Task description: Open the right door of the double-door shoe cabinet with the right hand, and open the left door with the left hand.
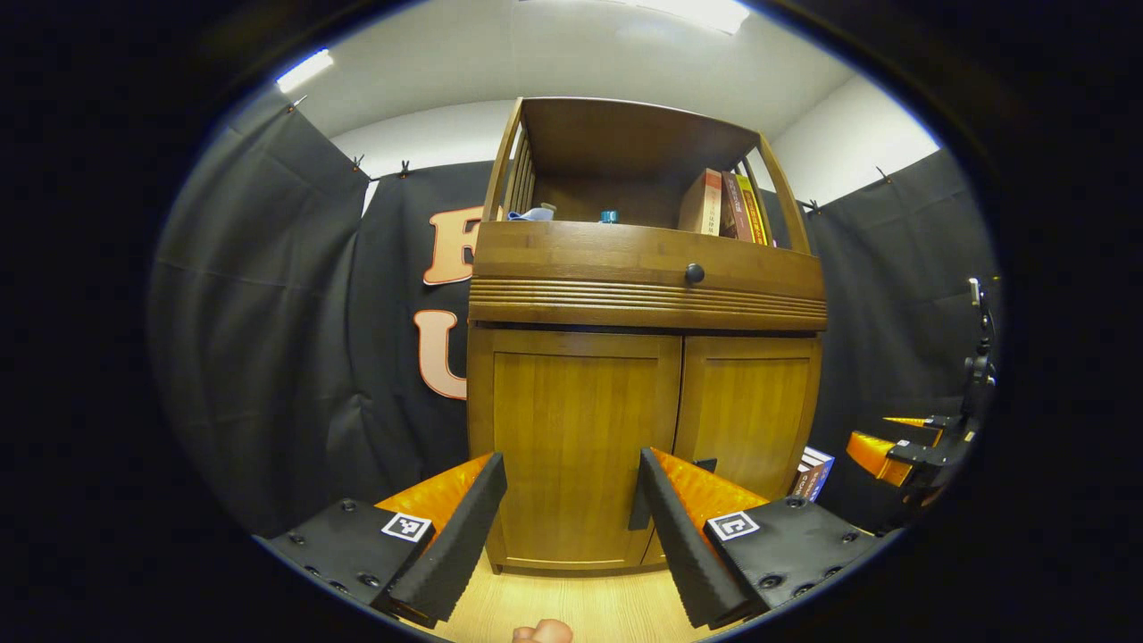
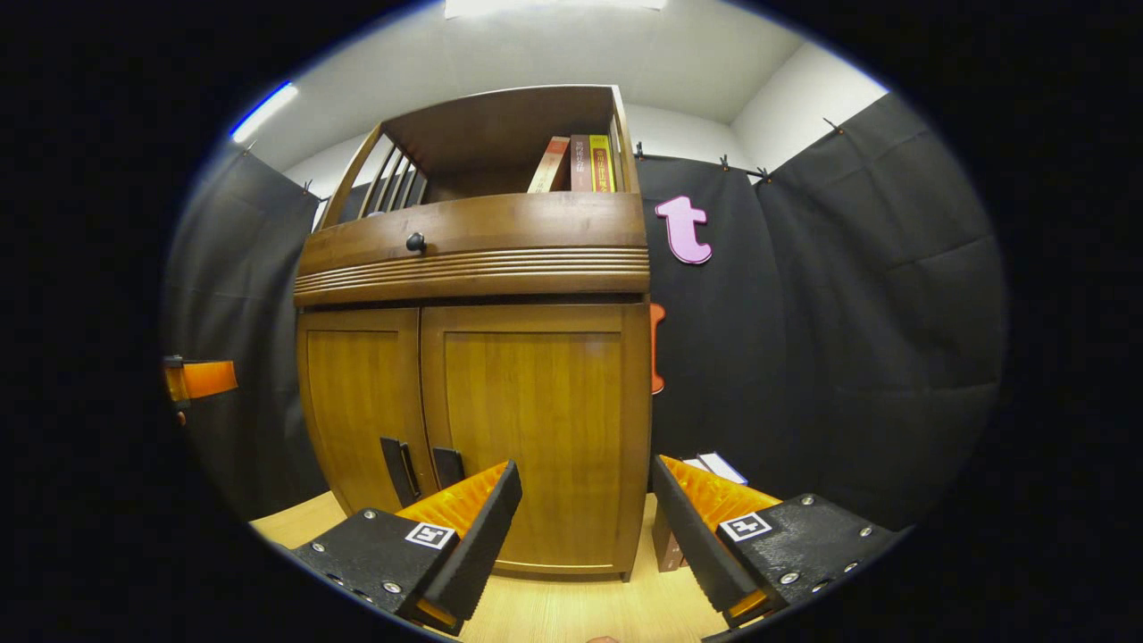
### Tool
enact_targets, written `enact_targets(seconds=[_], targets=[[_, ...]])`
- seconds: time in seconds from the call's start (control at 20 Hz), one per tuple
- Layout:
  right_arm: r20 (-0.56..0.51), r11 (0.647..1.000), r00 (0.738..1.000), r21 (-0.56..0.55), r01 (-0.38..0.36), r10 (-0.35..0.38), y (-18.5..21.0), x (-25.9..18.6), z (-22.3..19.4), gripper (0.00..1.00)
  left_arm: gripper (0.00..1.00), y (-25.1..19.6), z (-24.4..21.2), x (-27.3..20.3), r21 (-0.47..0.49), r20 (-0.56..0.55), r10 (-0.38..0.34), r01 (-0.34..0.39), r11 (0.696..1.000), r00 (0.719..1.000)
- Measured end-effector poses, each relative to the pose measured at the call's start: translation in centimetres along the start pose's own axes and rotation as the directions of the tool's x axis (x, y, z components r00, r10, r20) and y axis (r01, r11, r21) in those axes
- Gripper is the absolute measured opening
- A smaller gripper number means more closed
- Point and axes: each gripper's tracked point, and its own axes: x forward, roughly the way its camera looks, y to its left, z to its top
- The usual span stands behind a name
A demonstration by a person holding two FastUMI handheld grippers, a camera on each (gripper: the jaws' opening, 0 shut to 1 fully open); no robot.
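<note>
With both doors of the shoe cabinet (image 2: pixel 473 393) shut and the right gripper (image 2: pixel 585 527) hanging wide-fingered and empty before the right door (image 2: pixel 536 429), it should shift left to straddle that door's handle (image 2: pixel 446 466) squarely.

Left door handle (image 1: pixel 639 509) mostly behind left gripper (image 1: pixel 571 509) finger; book spines (image 1: pixel 728 207) unreadable.

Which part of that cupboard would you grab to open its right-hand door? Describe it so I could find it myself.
Start at the wooden shoe cabinet against the black cloth wall. Its lower half has two closed doors, and the right door is the one below the books. Its handle is the dark upright strip low beside the centre seam, the right one of two such strips.
</note>
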Motion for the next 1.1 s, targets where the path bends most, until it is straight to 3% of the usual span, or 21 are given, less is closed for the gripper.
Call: enact_targets(seconds=[0.35, 0.65, 1.1], targets=[[-0.077, 0.998, 0.995, 0.001, -0.058, 0.058, 3.5, 4.2, -5.1, 0.92, 0.94, 1.3, -0.5, 0.6, 0.012, -0.016, 0.026, -0.026, 1.0, 1.0], [-0.089, 0.998, 0.994, 0.005, -0.062, 0.062, 5.1, 6.6, -7.4, 0.92, 0.94, 2.6, -0.8, 0.8, 0.021, -0.011, 0.063, -0.062, 0.998, 0.998], [-0.132, 0.99, 0.981, 0.045, -0.137, 0.141, 10.2, 9.9, -11.0, 0.92, 0.97, 2.5, -1.3, 1.0, 0.065, -0.006, 0.059, -0.059, 0.996, 0.998]])
